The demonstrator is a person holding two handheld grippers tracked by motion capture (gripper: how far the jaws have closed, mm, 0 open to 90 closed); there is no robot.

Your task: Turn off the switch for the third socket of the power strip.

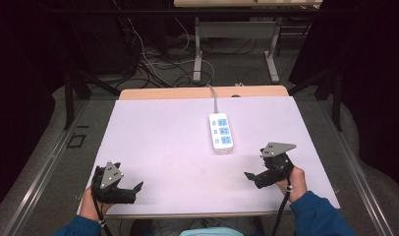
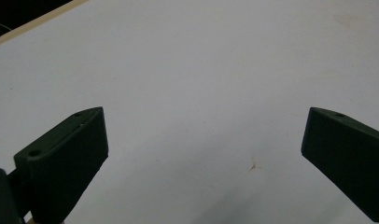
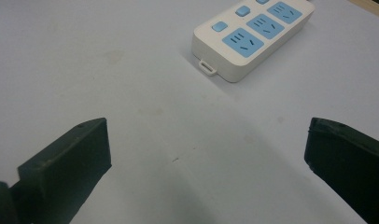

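While jaws gape, power strip (image 1: 221, 130) lies untouched

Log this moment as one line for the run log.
left gripper: open, empty, near table edge | right gripper: open, empty, nearer the strip | power strip: flat mid-table, untouched, sockets empty | table: white top

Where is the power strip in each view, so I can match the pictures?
High view: the power strip lies right of centre on the white table sheet, ahead of the right gripper.
Left gripper view: not in this picture.
Right gripper view: upper right, its near end towards the camera, apart from the open jaws.
Shared landmark: the white table sheet.
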